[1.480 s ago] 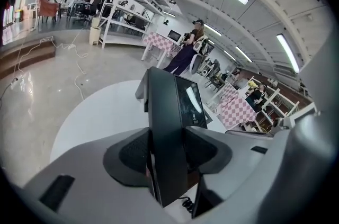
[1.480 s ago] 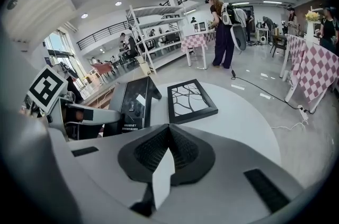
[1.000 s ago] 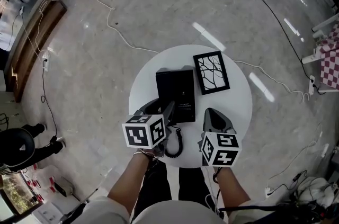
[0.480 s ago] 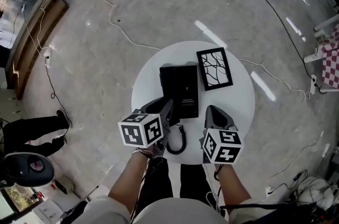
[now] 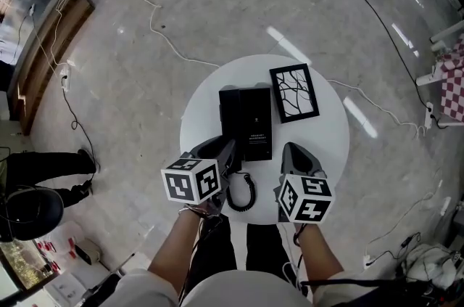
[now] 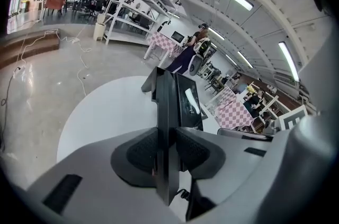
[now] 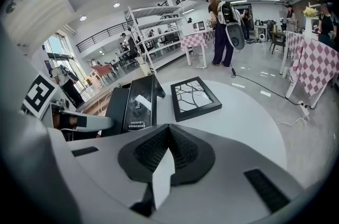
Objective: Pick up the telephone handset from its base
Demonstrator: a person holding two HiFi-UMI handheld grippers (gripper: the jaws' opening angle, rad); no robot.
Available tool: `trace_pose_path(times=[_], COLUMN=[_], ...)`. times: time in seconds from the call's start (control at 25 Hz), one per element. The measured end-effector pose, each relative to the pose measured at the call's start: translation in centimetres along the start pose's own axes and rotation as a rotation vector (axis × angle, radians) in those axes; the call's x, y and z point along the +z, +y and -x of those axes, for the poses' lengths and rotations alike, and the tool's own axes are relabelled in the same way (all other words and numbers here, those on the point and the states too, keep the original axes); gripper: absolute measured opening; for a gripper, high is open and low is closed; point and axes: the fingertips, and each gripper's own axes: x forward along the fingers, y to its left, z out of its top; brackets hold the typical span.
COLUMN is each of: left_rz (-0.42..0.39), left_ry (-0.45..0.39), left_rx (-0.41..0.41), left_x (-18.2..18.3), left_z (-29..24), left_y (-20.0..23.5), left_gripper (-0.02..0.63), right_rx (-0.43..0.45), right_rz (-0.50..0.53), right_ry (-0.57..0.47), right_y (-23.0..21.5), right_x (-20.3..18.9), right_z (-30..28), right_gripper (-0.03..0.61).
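Note:
A black telephone base (image 5: 255,120) lies mid-table on the round white table (image 5: 326,142). Its black handset (image 5: 229,117) runs along the base's left side. My left gripper (image 5: 226,150) is shut on the handset's near end. In the left gripper view the handset (image 6: 165,101) stands on edge, pinched between both pads of the left gripper (image 6: 167,135), whose jaws have just been closing on it. Whether it has left the base (image 6: 188,104) I cannot tell. A coiled cord (image 5: 243,193) hangs at the table's near edge. My right gripper (image 5: 293,152) hovers right of the base, shut and empty; in its own view the right gripper (image 7: 169,130) shows pads touching.
A black picture frame (image 5: 293,93) with a branch pattern lies right of the base, and the same picture frame (image 7: 193,97) shows ahead of the right gripper. White cables (image 5: 156,37) trail over the floor. A person (image 5: 32,186) stands at the left edge. A checkered table (image 5: 453,77) is far right.
The left jaws have drawn together onto the handset. Both hands have stayed almost in place. The person on the floor at the left has shifted.

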Motion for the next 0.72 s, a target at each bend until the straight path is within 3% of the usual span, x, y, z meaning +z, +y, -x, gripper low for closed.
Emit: trace_pose_path(times=[0.32,0.44,0.72], left_rz=[-0.026,-0.02,-0.056], left_ry=[0.024,0.031,0.079], left_rx=[0.026,-0.004,0.024], left_x=[0.4,0.3,0.1], left_z=[-0.5,-0.8,-1.6], left_y=[0.6,0.2,0.3], left_gripper=[0.199,0.235,0.212], right_rx=[0.004,0.007,-0.005], right_rz=[-0.005,-0.009,-0.016], right_ry=[0.014,0.014,0.012], right_y=[0.2,0.4,-0.2], right_x=[-0.5,-0.5,-0.4], right_z=[-0.1,-0.1,-0.1], right_gripper=[0.023,0.023,0.023])
